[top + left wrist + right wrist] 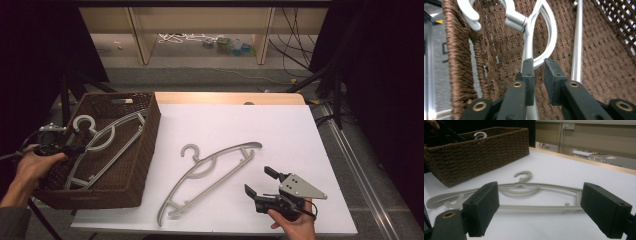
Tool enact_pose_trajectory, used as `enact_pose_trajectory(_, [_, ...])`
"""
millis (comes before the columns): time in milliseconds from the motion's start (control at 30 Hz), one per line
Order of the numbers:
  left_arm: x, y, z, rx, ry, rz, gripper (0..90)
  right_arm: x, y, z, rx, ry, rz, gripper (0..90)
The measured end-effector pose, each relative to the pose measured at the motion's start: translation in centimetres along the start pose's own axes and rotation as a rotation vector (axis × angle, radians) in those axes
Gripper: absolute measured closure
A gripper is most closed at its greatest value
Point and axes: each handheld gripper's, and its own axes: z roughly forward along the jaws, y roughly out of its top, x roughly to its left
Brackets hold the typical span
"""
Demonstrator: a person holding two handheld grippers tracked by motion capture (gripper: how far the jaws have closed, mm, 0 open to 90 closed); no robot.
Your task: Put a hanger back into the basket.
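Grey plastic coat hanger (531, 42) lies aslant inside the brown woven wicker basket (150, 130), its hook (82, 121) up near the basket's left wall; the left gripper (538, 65) sits at the neck just below that hook, jaws a narrow gap apart, one pad against the thin plastic and the other seemingly just short of it, so whether it truly grips I cannot tell. To do this step well, I judge the jaws should close squarely on the neck where the two curved bars meet, since the thin rod could twist or slip; lift straight up until the long lower bar clears the rim.

A second pale grey hanger (210, 172) lies flat on the white tabletop (280, 125) right of the basket; the right gripper (262, 182) waits just beside its lower arm, jaws spread wide, holding nothing.

Room is tight within the basket walls; open white surface lies beyond the flat hanger, though the near table edge (215, 231) is close to the right hand (295, 222).
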Motion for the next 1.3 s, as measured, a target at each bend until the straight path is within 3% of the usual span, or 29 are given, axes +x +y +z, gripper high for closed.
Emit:
enact_pose_trajectory(100, [-0.1, 0.1, -0.4, -0.024, 0.001, -0.009, 71.3, 0.0, -0.1, 0.2, -0.022, 0.012, 0.008, 16.2])
enact_pose_trajectory(233, [-0.6, 0.5, -1.5, -0.074, -0.008, -0.019, 60.3, -0.1, 0.0, 0.0, -0.011, -0.002, 0.003, 16.3])
enact_pose_trajectory(267, [-1.2, 0.5, -1.4, -0.134, -0.011, -0.074, 56.7, -0.1, 0.0, -0.1, 0.01, -0.003, -0.002, 16.2])
enact_pose_trajectory(300, [-1.7, 0.7, -1.7, -0.161, -0.014, -0.101, 52.0, -0.1, -0.1, 0.2, -0.015, 0.008, 0.01, 16.2])
enact_pose_trajectory(333, [-2.1, 0.9, -2.1, -0.173, -0.021, -0.103, 47.7, 0.0, -0.1, 0.2, -0.022, 0.01, 0.01, 16.3])
enact_pose_trajectory(367, [-2.4, 1.0, -2.7, -0.17, -0.02, -0.082, 44.9, 0.0, 0.0, 0.2, -0.017, 0.007, 0.01, 16.2])
enact_pose_trajectory(533, [-5.9, 1.8, -5.0, -0.266, -0.039, -0.054, 35.9, -0.1, 0.0, 0.0, -0.015, -0.002, 0.003, 16.2])
enact_pose_trajectory(633, [-8.3, 2.0, -5.7, -0.317, -0.096, -0.056, 32.7, 0.0, 0.0, 0.0, -0.01, -0.007, -0.001, 16.2])
enact_pose_trajectory(767, [-11.8, 2.2, -5.8, -0.35, -0.185, -0.027, 29.5, 0.0, 0.0, 0.0, -0.015, -0.003, -0.003, 16.2])
enact_pose_trajectory(1000, [-17.5, 2.4, -5.6, -0.409, -0.26, 0.039, 21.8, 0.0, 0.1, -0.1, -0.027, -0.006, 0.008, 16.3])
enact_pose_trajectory(1133, [-19.9, 2.3, -5.0, -0.445, -0.299, 0.054, 20.8, 0.0, 0.1, -0.1, -0.031, -0.01, 0.005, 16.3])
enact_pose_trajectory(1300, [-22.0, 2.1, -4.4, -0.452, -0.333, 0.076, 19.8, 0.0, 0.1, -0.1, -0.034, -0.009, 0.003, 16.3])
